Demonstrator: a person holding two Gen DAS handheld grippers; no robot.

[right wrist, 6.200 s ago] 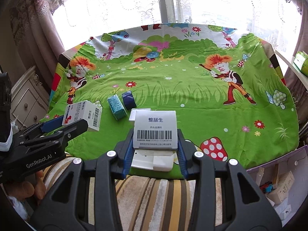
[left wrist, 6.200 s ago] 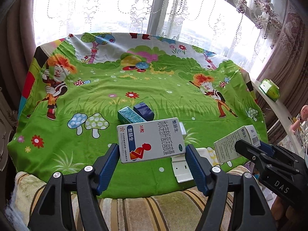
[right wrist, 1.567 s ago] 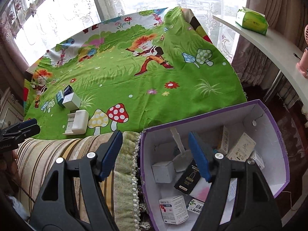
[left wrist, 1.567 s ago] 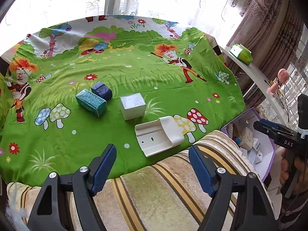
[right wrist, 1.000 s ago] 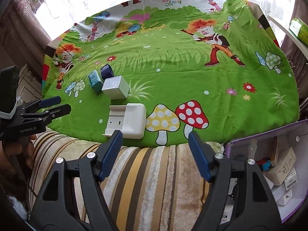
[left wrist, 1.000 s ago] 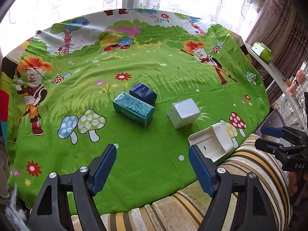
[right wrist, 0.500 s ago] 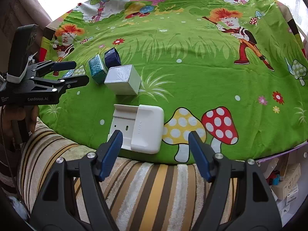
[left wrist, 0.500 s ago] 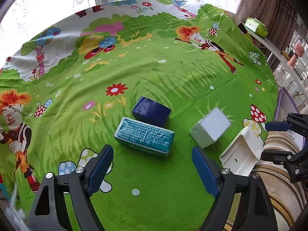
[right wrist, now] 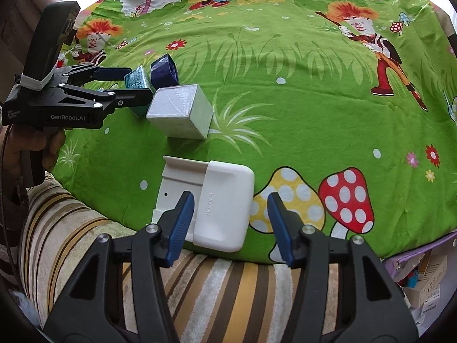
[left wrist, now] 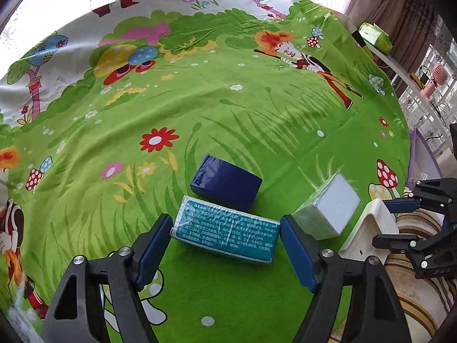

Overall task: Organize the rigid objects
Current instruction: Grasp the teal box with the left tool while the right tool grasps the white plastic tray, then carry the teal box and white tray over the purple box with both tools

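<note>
A: Left gripper (left wrist: 225, 245): how do its fingers stand?
B: Spread wide, and just narrowing. The teal box (left wrist: 225, 235) lies lengthwise between the blue pads (left wrist: 154, 245), whose tips sit at its two ends; firm pressing cannot be told.

A: And the right gripper (right wrist: 230, 225)?
B: Its jaws have just been closing to a middling gap. They straddle the near end of the white plastic holder (right wrist: 225, 208); the left pad lies against or over its edge, while green cloth (right wrist: 285, 108) shows between the holder and the right pad. Not yet clamped.

A: What lies farther off?
B: The dark blue box (left wrist: 227, 185) touches the teal box's far side. The white cube box (right wrist: 180, 111) sits just beyond the holder, apart from it. The purple bin (right wrist: 420, 260) of sorted boxes stands beyond the cloth's edge, at right.
</note>
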